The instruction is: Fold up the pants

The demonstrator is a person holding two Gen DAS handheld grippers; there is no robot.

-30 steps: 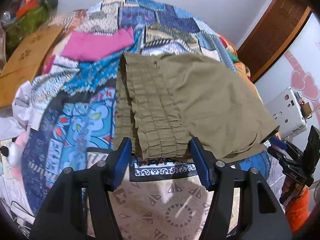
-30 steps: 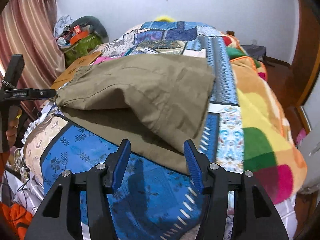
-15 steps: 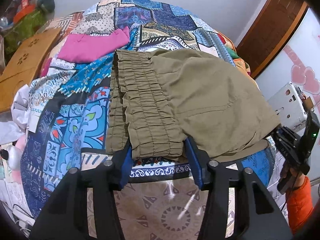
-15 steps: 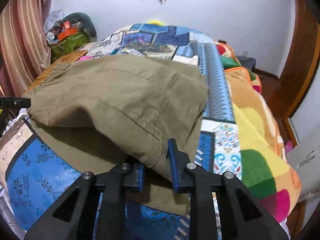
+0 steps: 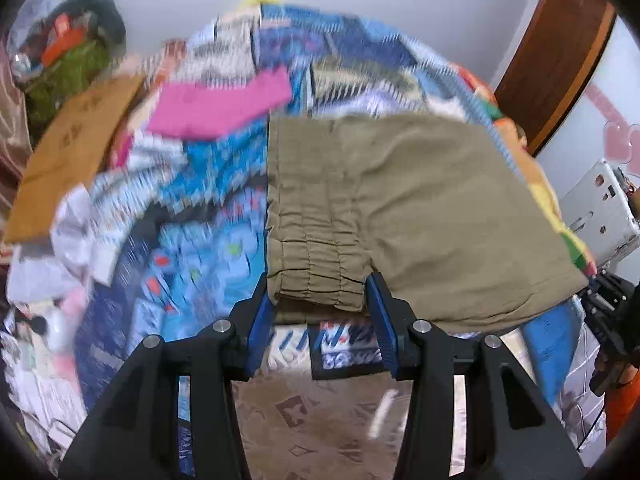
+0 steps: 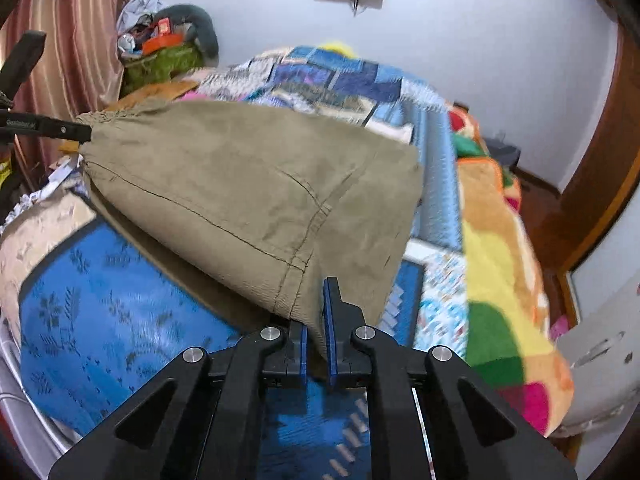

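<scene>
The olive-green pants (image 5: 420, 208) lie folded over on the patchwork bed cover, with the ruched elastic waistband (image 5: 316, 248) toward my left gripper. My left gripper (image 5: 320, 300) is shut on the bunched waistband end, which fills the gap between its blue pads. In the right wrist view the pants (image 6: 256, 184) are lifted off the bed at both near corners. My right gripper (image 6: 316, 320) is shut on the hem corner of the top layer. The left gripper (image 6: 60, 132) shows at the far left, holding the waistband.
A pink garment (image 5: 224, 104) lies further up the bed. A cardboard box (image 5: 72, 152) and clutter stand at the left. A colourful fleece blanket (image 6: 504, 280) hangs over the bed's right side. A wooden door (image 5: 560, 52) is at the right.
Both grippers have closed on the pants, the left on the waistband and the right on the hem corner. The top layer has lifted and drawn taut between them.
</scene>
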